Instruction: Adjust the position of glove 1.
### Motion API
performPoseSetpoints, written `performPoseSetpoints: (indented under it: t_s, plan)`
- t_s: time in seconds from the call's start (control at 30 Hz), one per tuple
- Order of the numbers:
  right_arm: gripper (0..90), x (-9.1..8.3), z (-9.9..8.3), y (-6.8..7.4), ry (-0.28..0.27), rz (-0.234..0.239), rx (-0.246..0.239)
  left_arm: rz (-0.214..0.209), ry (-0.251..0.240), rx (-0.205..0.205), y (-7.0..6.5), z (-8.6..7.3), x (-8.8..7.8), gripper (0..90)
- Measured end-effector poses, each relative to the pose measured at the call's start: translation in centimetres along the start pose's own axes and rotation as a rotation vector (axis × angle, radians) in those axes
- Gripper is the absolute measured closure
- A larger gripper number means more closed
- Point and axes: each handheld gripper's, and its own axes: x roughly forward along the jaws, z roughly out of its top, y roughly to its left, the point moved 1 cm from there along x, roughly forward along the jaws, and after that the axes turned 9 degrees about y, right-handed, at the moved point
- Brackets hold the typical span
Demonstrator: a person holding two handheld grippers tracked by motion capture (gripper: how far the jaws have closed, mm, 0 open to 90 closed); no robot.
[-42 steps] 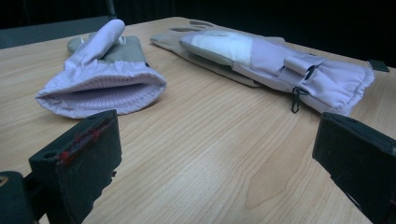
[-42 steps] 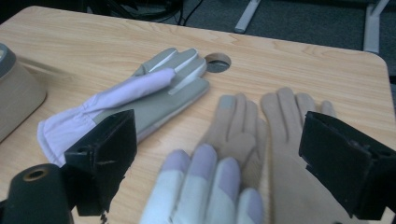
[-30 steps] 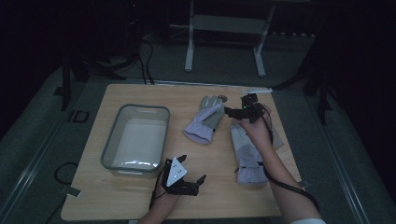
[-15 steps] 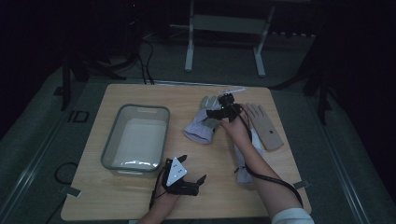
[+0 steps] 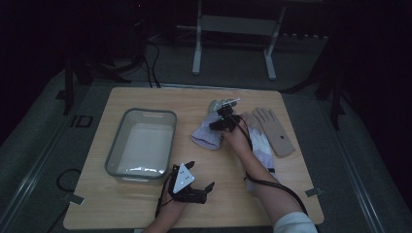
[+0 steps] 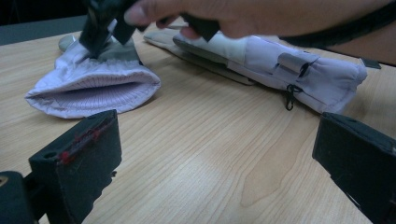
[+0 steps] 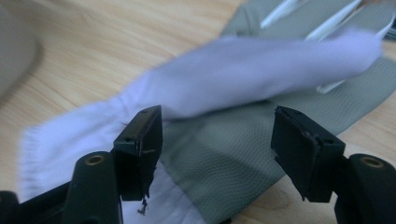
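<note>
A lavender glove with a grey palm (image 5: 208, 132) lies mid-table, its ribbed cuff (image 6: 93, 91) facing the front edge. My right gripper (image 5: 222, 121) hangs open just above it; in the right gripper view the jaws straddle the grey palm (image 7: 224, 158) with the gripper (image 7: 217, 144) close over the fabric and not closed on it. A second lavender glove (image 5: 258, 145) lies partly under the right forearm, and a tan glove (image 5: 275, 131) lies beside it. My left gripper (image 5: 194, 190) rests open near the front edge, nothing between its fingers (image 6: 77, 156).
A grey plastic bin (image 5: 116, 160) stands on the left half of the wooden table (image 5: 301, 194). The right forearm and its cable cross the table's right half. Beyond the far edge, a metal stand sits on the dark floor.
The right gripper has swung left from above the right-hand gloves to the middle glove and come down over it. The left gripper has stayed put.
</note>
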Motion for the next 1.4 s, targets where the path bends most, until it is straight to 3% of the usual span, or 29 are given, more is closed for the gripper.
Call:
performPoseSetpoints:
  t_s: [0.07,0.17,0.33,0.5,0.6,0.67,0.97,1.13,1.27,1.4]
  plan:
    - [35.3,1.1,-0.3,0.0,0.023,-0.004,-0.03,0.0,0.0,-0.001,0.0,0.0,0.0,1.5]
    - [38.4,1.6,-0.4,0.2,0.016,-0.018,-0.085,0.003,0.0,0.002,0.0,0.0,0.0,1.5]
    - [56.9,1.5,-0.1,0.2,0.053,0.009,-0.102,0.002,0.002,-0.001,0.0,0.0,0.0,1.4]
    - [79.4,1.3,0.3,0.5,0.099,0.0,-0.139,0.002,0.002,-0.001,0.0,0.0,0.0,1.5]
    - [85.1,0.9,0.5,0.5,0.109,-0.006,-0.145,0.0,0.002,-0.002,0.0,0.0,0.0,1.5]
    - [85.7,0.2,0.6,0.2,0.088,-0.004,-0.137,0.0,0.001,-0.003,0.0,0.0,0.0,1.5]
    - [85.9,-4.6,-0.8,-0.5,-0.021,-0.01,-0.261,0.001,0.0,-0.009,0.1,0.0,0.0,1.5]
    - [86.0,-8.4,-3.0,0.6,-0.095,-0.04,-0.347,0.001,-0.001,0.003,0.0,0.0,0.0,1.5]
    - [86.1,-10.8,-4.6,1.5,-0.145,-0.029,-0.417,0.02,-0.003,0.01,-0.2,-0.1,-0.2,1.5]
    - [85.9,-11.5,-6.5,2.1,-0.137,-0.018,-0.438,0.007,-0.012,0.016,-0.3,-0.3,-0.6,1.5]
